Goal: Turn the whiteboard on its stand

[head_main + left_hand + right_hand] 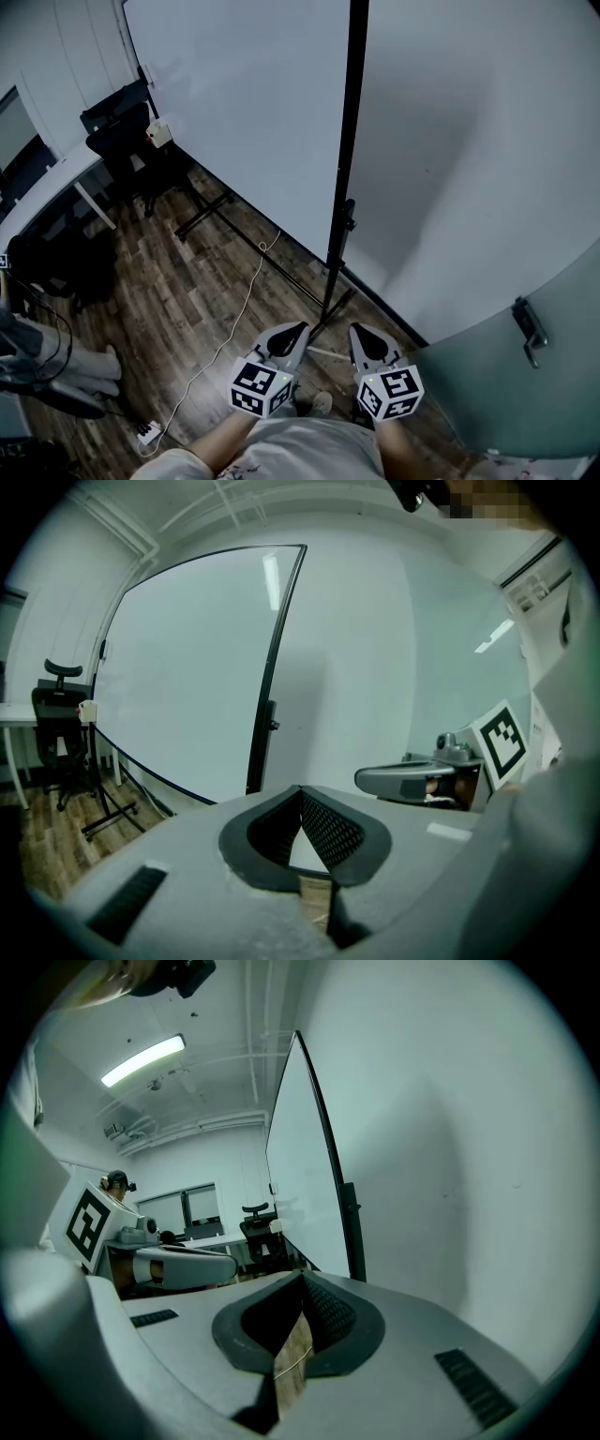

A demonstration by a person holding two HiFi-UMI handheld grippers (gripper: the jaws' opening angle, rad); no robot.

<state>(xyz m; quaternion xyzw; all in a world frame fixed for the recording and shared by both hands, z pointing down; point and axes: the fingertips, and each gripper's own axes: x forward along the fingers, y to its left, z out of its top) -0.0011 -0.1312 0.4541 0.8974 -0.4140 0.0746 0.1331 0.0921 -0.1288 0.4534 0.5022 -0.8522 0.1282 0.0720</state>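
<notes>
The big whiteboard stands upright in its black stand, seen almost edge-on along its right post, close to the white wall. The stand's feet rest on the wood floor just ahead of me. My left gripper and right gripper hang low side by side, short of the post, both shut with nothing in them. The left gripper view has the left gripper facing the whiteboard and post. From the right gripper the whiteboard appears edge-on.
A black office chair and a white desk stand at the left. A white cable runs across the floor to a power strip. A frosted glass door with a handle is at the right. A small box sits at the board's far end.
</notes>
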